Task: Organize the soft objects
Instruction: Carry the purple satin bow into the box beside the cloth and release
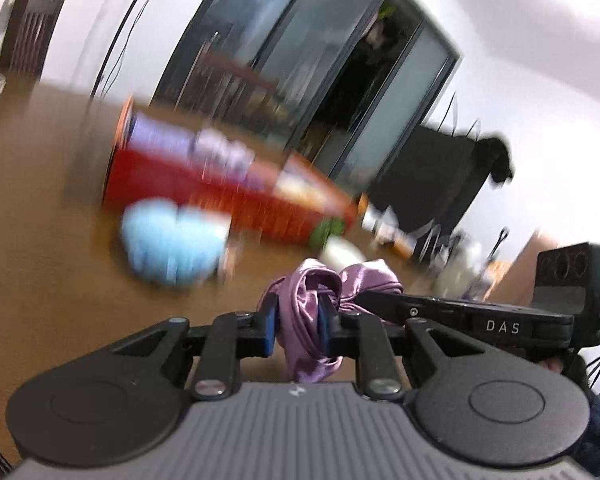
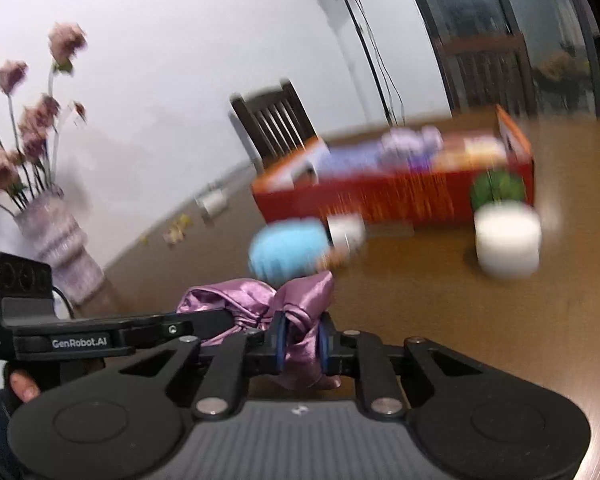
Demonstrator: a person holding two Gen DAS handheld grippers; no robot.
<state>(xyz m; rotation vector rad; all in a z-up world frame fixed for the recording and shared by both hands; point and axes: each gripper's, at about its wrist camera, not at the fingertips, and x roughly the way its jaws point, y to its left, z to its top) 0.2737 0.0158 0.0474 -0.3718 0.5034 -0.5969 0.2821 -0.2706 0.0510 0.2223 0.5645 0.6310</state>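
- Left gripper (image 1: 298,322), lower middle of its view, is clamped on a purple satin cloth (image 1: 306,300).
- Right gripper (image 2: 302,344) pinches the same cloth's other end.
- A blue plush (image 2: 286,254) and red box (image 2: 400,196) sit beyond, blurred.

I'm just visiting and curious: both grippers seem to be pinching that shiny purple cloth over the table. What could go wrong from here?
1. The purple satin cloth looks slippery; the left gripper and right gripper each pinch only a small fold, so it might slide free.
2. Its loose end hangs low and could drag across the blue fluffy item.
3. A swing could knock the small white pot holding the green plant.
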